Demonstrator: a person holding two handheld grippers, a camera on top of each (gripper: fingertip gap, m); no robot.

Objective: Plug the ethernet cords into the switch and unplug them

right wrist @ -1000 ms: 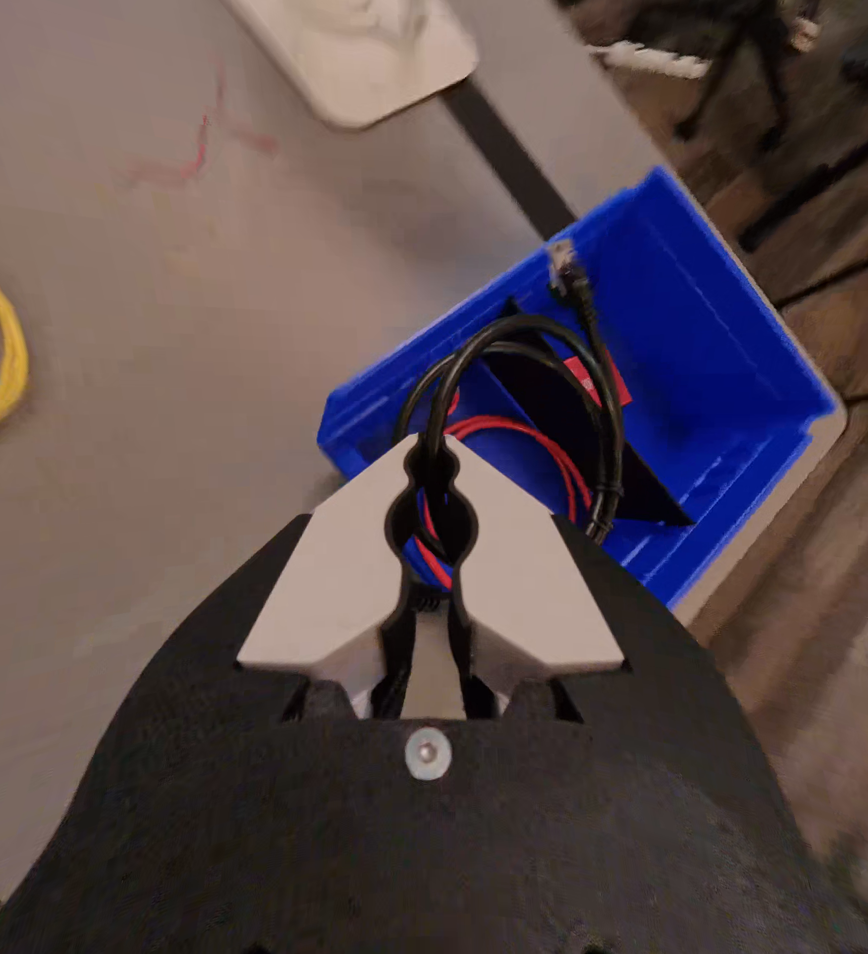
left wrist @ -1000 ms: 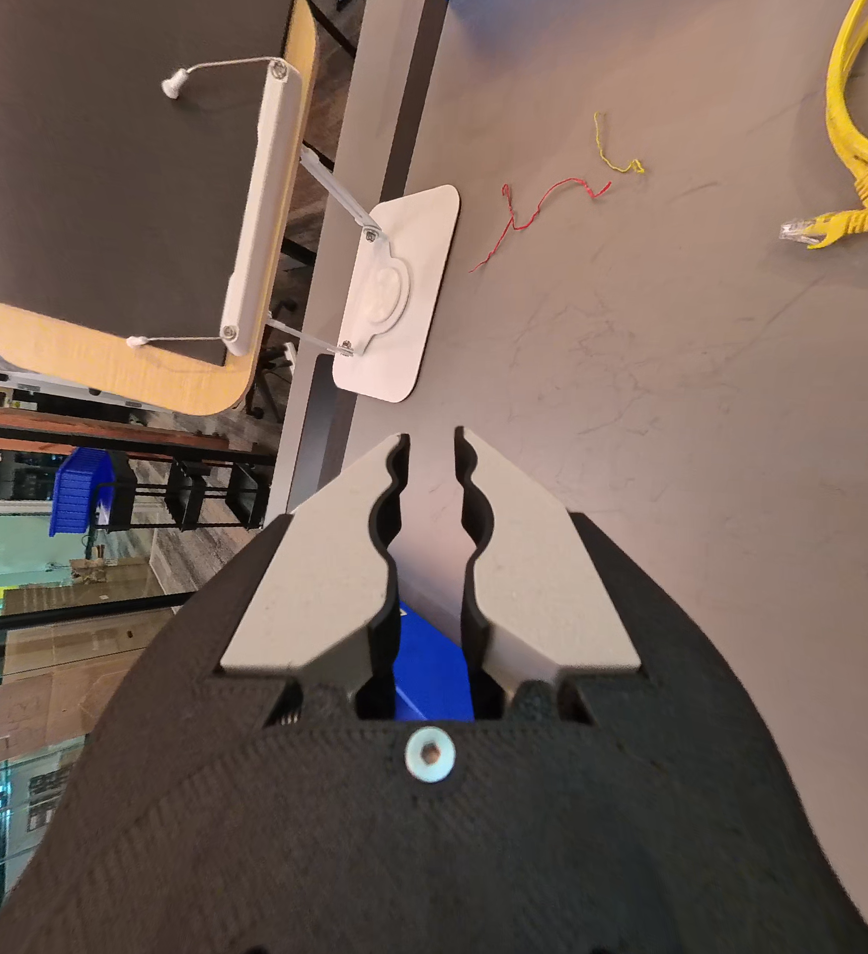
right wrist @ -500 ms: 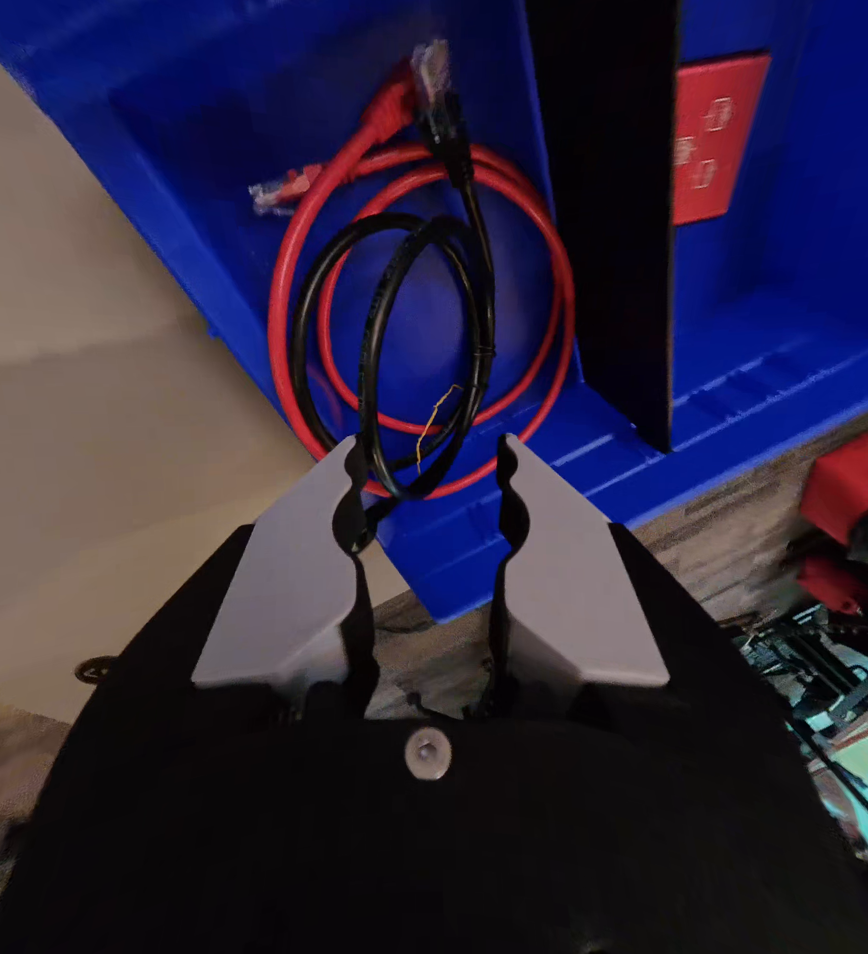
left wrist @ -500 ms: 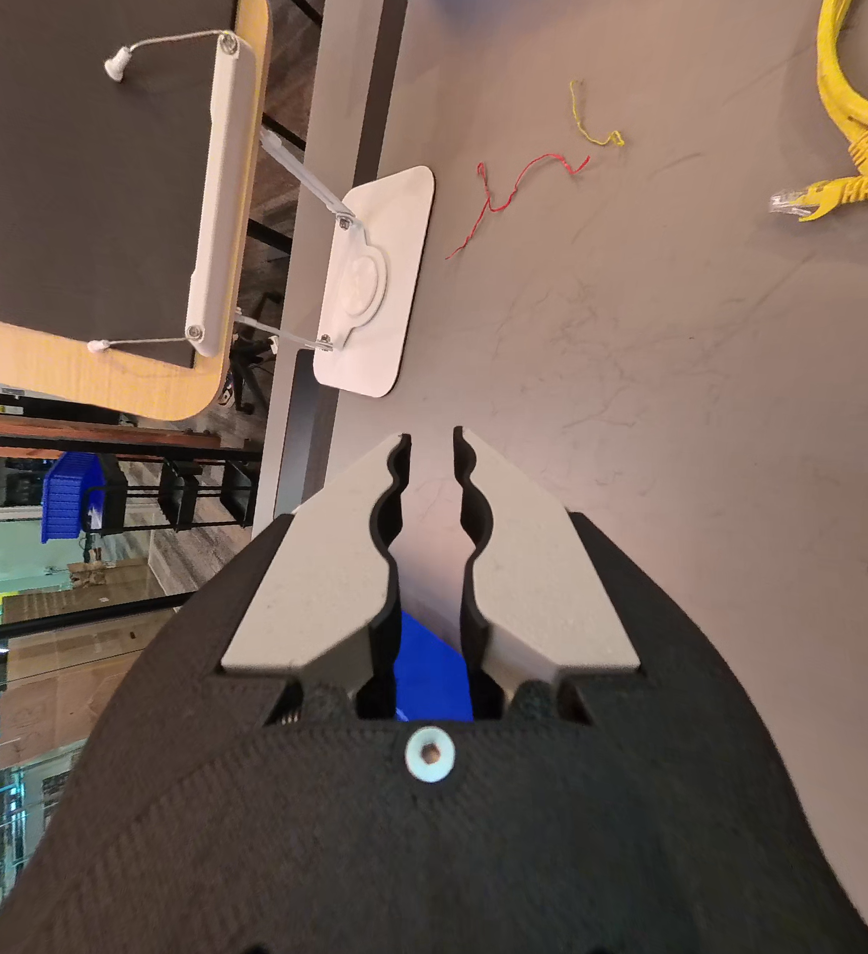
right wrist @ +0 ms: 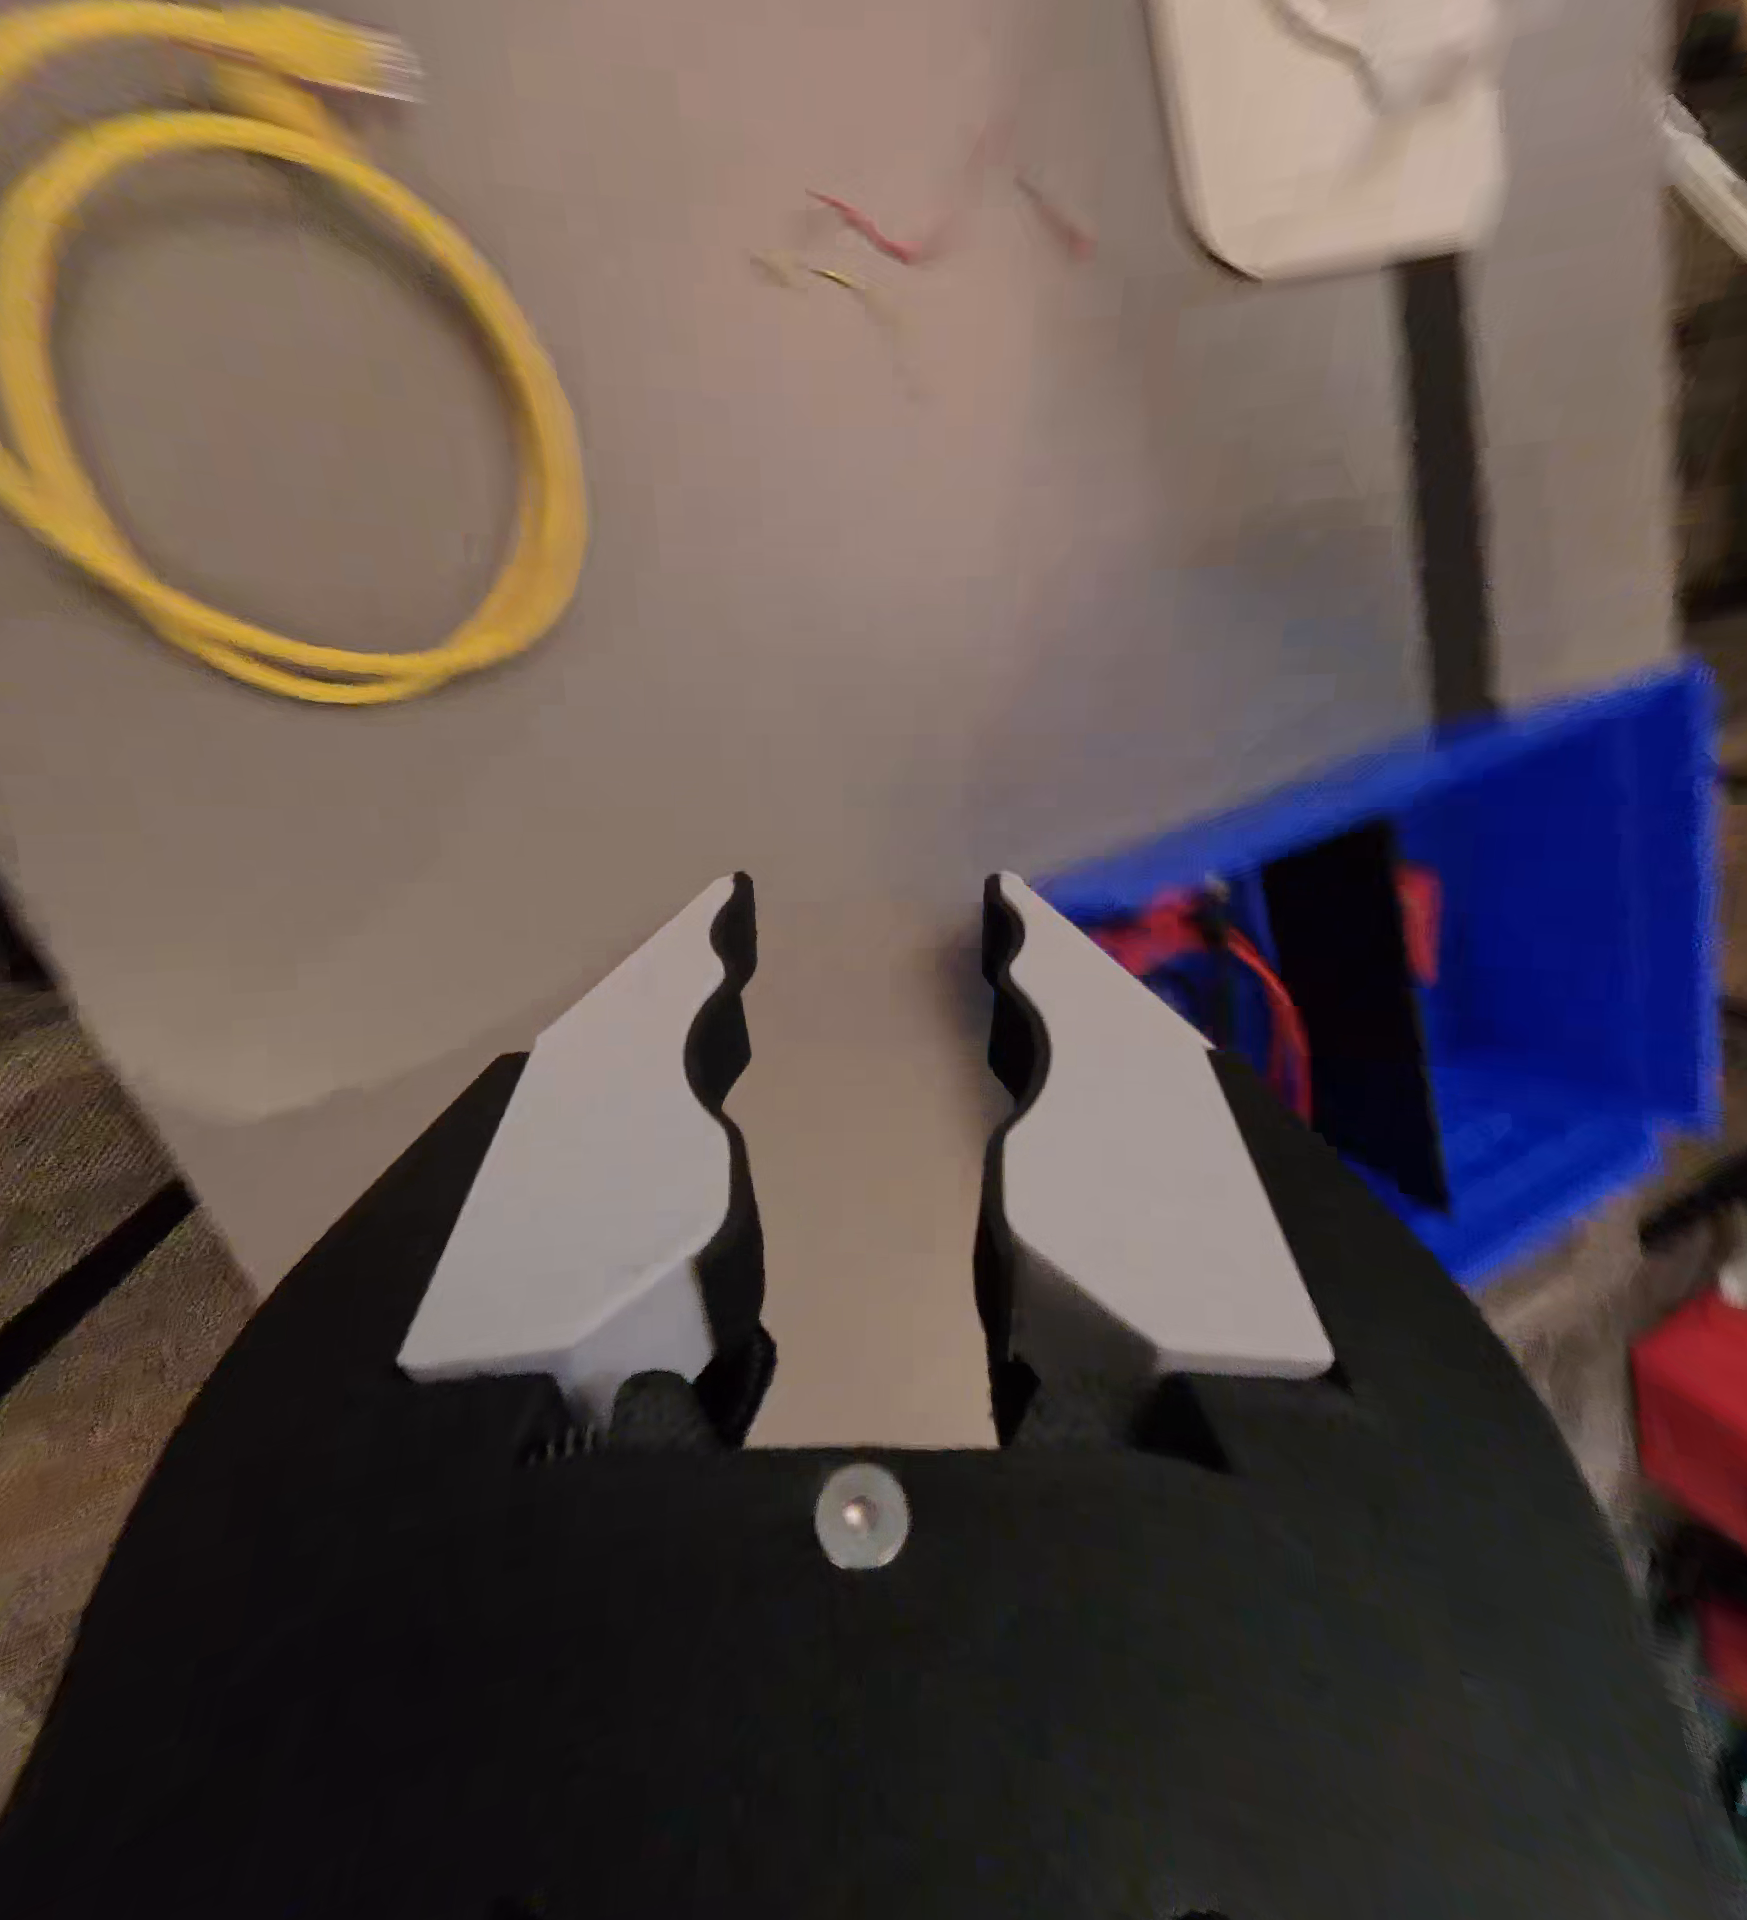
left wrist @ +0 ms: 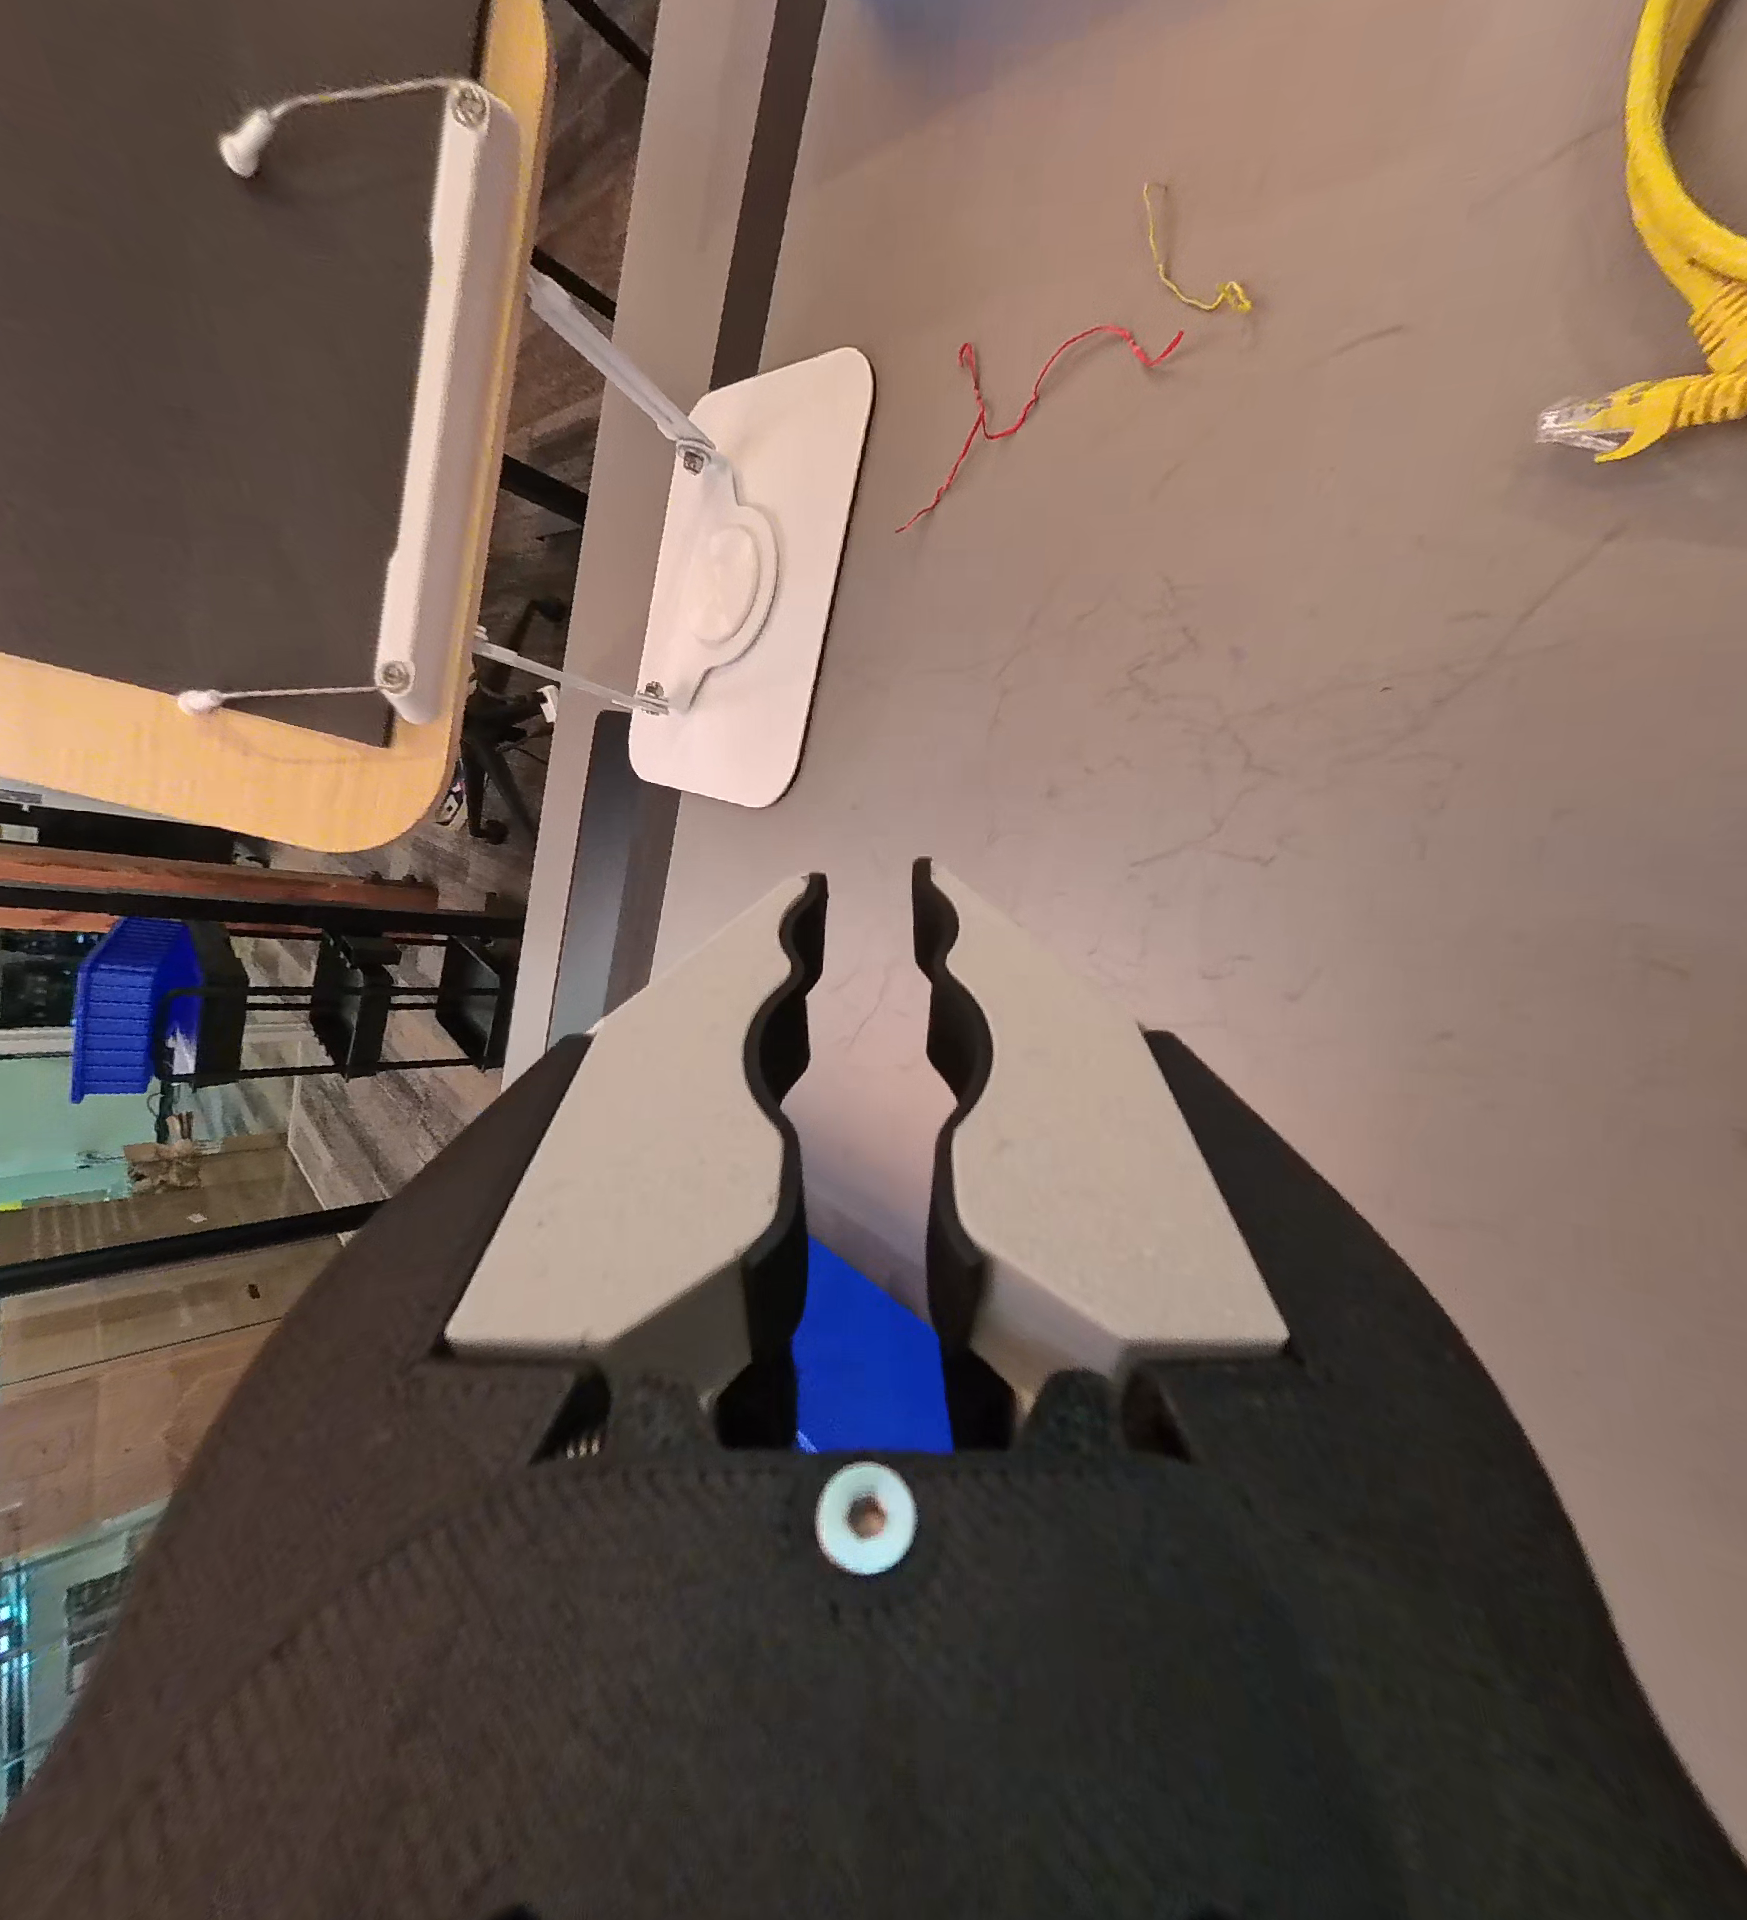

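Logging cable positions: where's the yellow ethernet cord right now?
The yellow ethernet cord lies coiled on the grey table, upper left in the right wrist view and top right in the left wrist view, apart from the blue bin.

A workshop or lab: beyond the grey table (left wrist: 1368, 727) stand racks of parts bins (left wrist: 136, 1008), and a blue bin (right wrist: 1534, 935) of cords sits on it.

Left gripper (left wrist: 867, 883): matte black body, ridged print texture, flaring wide toward the camera. Two pale grey wedge-shaped fingers (left wrist: 661, 1143), inner edges black and wavy with scalloped notches. One silver round screw (left wrist: 866, 1520) centred below the finger roots; small coil spring visible at the left finger base.

Right gripper (right wrist: 867, 894): same build, with grey fingers (right wrist: 1139, 1174) and silver screw (right wrist: 861, 1515).
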